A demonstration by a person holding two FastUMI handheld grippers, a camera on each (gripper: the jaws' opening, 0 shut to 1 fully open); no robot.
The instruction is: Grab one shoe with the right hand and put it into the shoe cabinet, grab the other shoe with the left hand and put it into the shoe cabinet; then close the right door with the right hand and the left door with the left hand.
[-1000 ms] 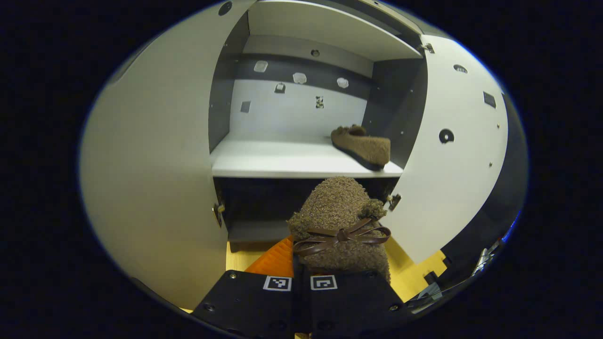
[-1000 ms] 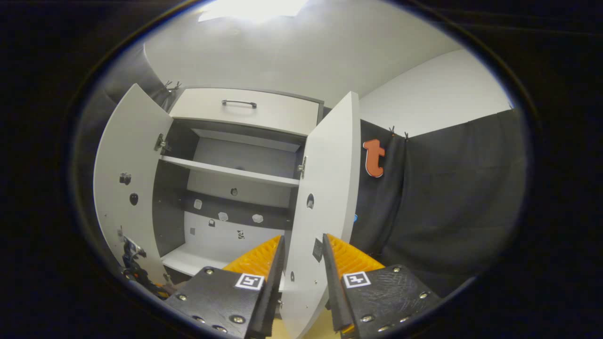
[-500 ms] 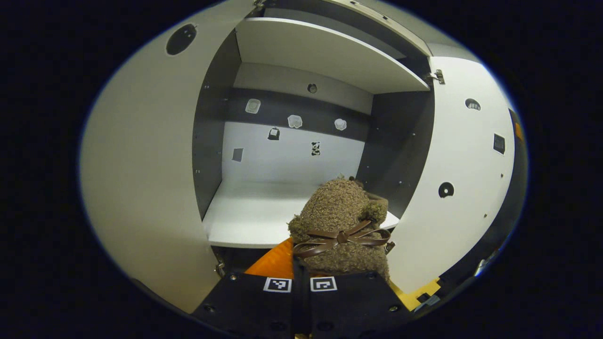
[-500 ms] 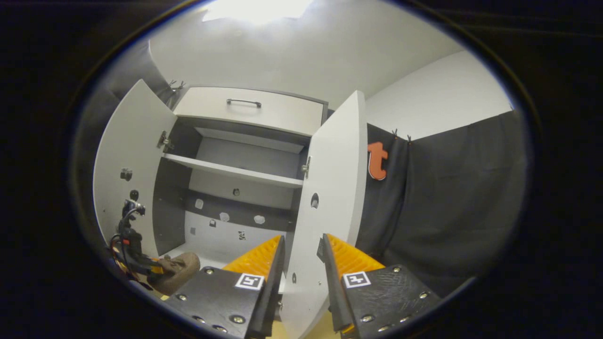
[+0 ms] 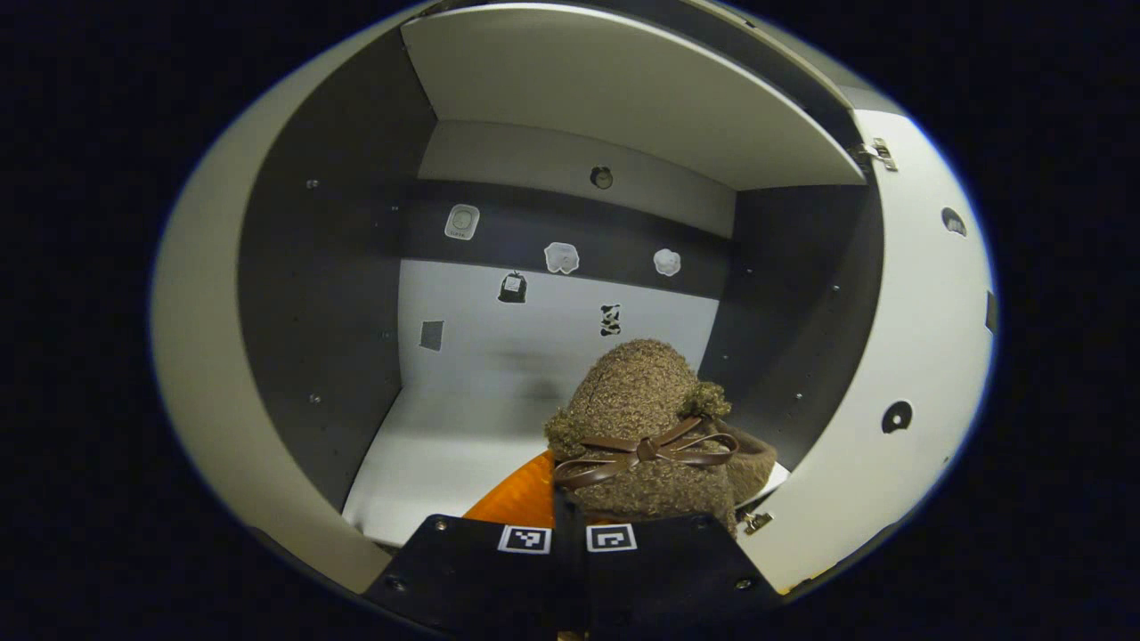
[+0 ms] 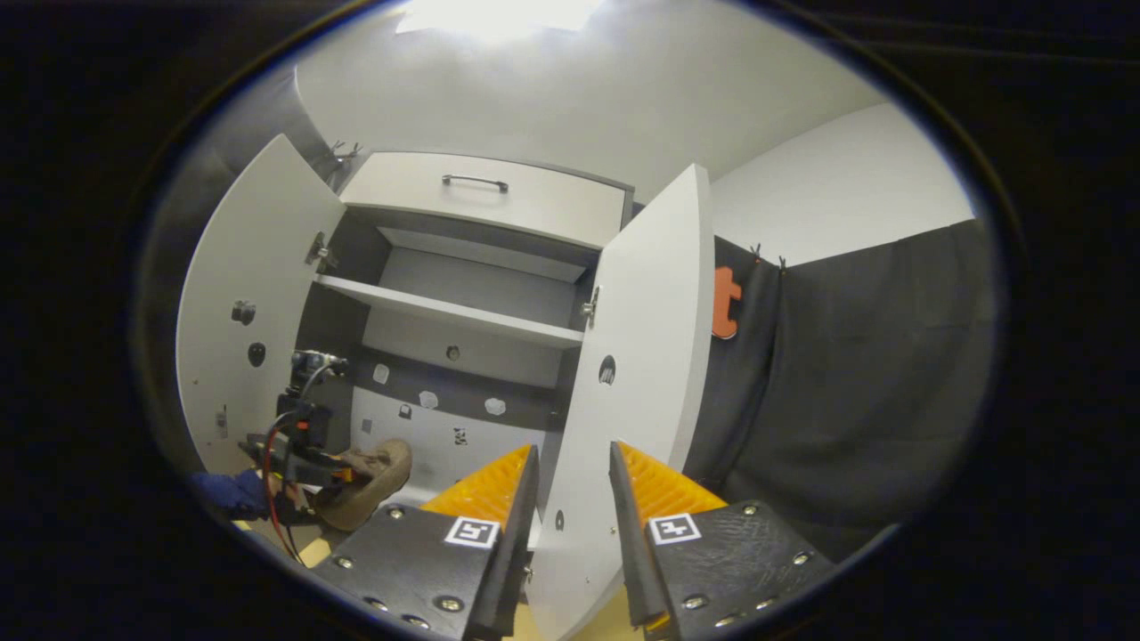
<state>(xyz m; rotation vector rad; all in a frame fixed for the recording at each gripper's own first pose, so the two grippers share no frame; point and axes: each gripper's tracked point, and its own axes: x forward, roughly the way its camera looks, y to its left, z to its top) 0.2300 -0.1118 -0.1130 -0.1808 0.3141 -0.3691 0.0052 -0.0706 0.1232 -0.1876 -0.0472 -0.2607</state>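
A fuzzy brown shoe (image 5: 643, 418) with a brown bow hangs inside the open shoe cabinet, above its white shelf (image 5: 419, 454). My left gripper (image 5: 570, 503) is shut on its heel end. Behind it at the right, the other brown shoe (image 5: 755, 456) peeks out on the shelf, mostly hidden. In the right gripper view the left gripper (image 6: 298, 445) carries the shoe (image 6: 370, 485) into the cabinet at the lower left. My right gripper (image 6: 570, 499) stands open, holding nothing, with the edge of the open right door (image 6: 637, 356) seen between its fingers.
Both white doors stand open: the left door (image 6: 249, 303) and the right door (image 5: 908, 356). An upper shelf (image 6: 445, 312) spans the cabinet, and a drawer with a handle (image 6: 476, 182) sits on top. A blue sleeve (image 6: 223, 494) shows behind the left gripper.
My left gripper has risen and pushed forward with the shoe, from below the shelf edge into the cabinet. The right gripper has drifted slightly and stays open.
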